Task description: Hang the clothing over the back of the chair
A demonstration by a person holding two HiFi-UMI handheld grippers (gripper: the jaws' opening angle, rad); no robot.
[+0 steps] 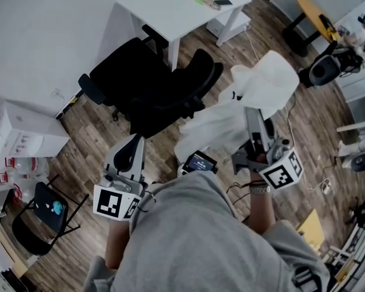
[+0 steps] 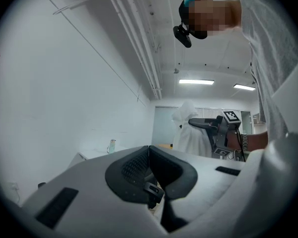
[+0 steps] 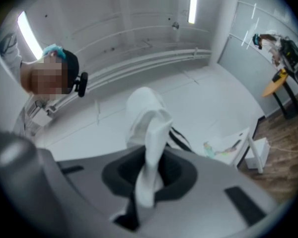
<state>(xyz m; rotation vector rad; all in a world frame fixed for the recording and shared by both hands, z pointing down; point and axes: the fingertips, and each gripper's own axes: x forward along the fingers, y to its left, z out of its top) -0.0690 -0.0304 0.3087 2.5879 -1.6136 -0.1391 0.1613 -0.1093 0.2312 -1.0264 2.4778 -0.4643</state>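
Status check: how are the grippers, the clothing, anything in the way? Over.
Right gripper shut on white cloth garment, held in the air. Left gripper shut, empty. Garment not yet on black office chair; nothing seen between them.

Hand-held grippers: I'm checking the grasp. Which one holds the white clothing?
The right hand-held gripper: the white clothing is pinched between its jaws and sticks out ahead of them. The left hand-held gripper holds nothing.
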